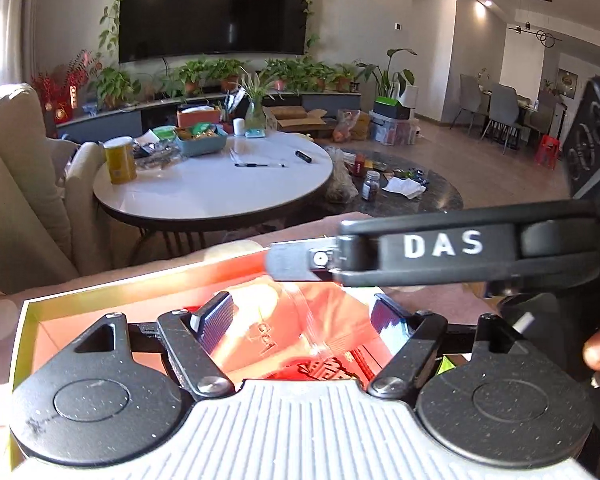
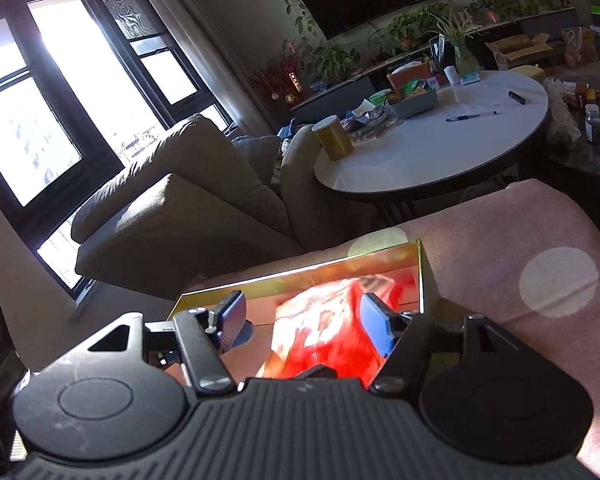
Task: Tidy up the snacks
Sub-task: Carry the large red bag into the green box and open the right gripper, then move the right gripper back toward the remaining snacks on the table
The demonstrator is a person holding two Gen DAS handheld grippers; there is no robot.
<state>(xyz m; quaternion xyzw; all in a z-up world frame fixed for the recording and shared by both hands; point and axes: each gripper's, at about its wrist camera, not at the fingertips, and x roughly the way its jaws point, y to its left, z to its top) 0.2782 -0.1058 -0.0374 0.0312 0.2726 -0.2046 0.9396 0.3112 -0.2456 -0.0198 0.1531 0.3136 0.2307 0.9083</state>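
Note:
A gold-rimmed box (image 1: 148, 282) with a red inside sits on a pink cushion (image 2: 500, 248). A red snack packet (image 1: 300, 328) lies in the box. My left gripper (image 1: 304, 320) is open, its fingers on either side of the packet, just above it. The body of the right gripper (image 1: 432, 246) crosses the left wrist view from the right, over the box's far edge. In the right wrist view the right gripper (image 2: 304, 320) is open over the same box (image 2: 300, 274) and red packet (image 2: 332, 332), which is blurred.
A round white table (image 1: 220, 188) beyond the cushion holds a yellow can (image 1: 120, 160), a teal tray of snacks (image 1: 202, 140) and pens. A beige sofa (image 1: 12, 168) is at the left. A dark low table (image 1: 412, 192) with jars stands at the right.

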